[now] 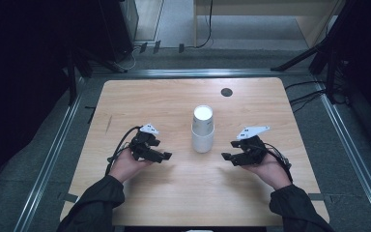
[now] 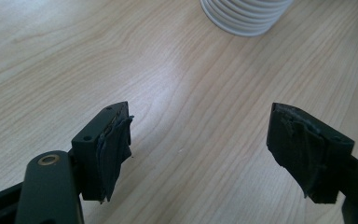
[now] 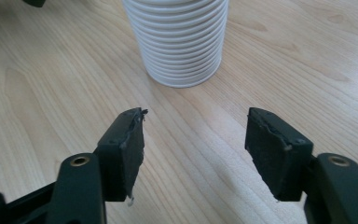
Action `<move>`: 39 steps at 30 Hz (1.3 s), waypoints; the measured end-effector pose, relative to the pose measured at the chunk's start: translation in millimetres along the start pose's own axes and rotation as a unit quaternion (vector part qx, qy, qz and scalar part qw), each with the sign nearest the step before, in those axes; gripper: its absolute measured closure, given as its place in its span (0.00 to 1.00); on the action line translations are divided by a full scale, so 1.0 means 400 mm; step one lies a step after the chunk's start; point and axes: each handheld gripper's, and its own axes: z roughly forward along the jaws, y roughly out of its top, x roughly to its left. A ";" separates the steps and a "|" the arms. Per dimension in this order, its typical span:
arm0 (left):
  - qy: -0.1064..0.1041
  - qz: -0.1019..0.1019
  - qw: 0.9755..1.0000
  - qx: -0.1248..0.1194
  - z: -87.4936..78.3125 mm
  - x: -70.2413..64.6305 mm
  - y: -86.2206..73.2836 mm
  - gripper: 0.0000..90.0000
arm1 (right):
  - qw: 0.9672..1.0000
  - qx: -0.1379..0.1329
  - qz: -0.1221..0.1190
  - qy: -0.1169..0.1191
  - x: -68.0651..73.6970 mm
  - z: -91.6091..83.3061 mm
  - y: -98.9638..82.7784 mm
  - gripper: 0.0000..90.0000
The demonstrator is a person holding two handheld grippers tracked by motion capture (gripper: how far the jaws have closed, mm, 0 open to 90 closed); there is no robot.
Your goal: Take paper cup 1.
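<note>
Nearest the person, the left hand-held gripper [image 1: 167,155] and the right hand-held gripper [image 1: 225,156] rest low over the tabletop [image 1: 174,101], each with its jaws apart and nothing between them. Between and just beyond them stands the upright stack of white cups [image 1: 203,128], untouched.

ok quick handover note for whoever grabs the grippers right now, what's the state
Left gripper: jaws open, nothing between them, held low over the table to the left of the stack.
Right gripper: jaws open and empty, to the right of the stack, pointing at it.
Stack of white cups: stands rims down at the table's middle, between the two grippers, apart from both.
Done: nothing that shows; the stack is untouched.
Left: probably close in on the stack and take hold of it.
</note>
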 end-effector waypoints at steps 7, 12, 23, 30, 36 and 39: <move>0.004 0.011 1.000 -0.004 -0.005 -0.005 0.003 0.24 | 1.000 0.012 0.009 0.011 0.004 0.007 0.002 0.39; 0.008 0.013 1.000 -0.006 -0.009 -0.003 0.005 0.24 | 1.000 0.013 0.002 0.007 0.009 0.003 0.007 0.38; -0.006 0.011 1.000 -0.023 -0.026 -0.015 0.006 0.23 | 1.000 0.006 -0.020 0.002 -0.006 -0.012 0.015 0.47; -0.013 0.014 1.000 -0.024 -0.028 -0.019 0.008 0.23 | 1.000 -0.005 -0.025 0.018 -0.025 -0.036 0.055 0.49; -0.015 0.020 0.999 -0.021 -0.031 -0.020 0.008 0.23 | 0.999 0.004 -0.023 0.034 -0.047 -0.050 0.091 0.42; -0.016 0.019 0.999 -0.021 -0.032 -0.020 0.008 0.23 | 0.999 0.008 -0.030 0.043 -0.047 -0.056 0.111 0.40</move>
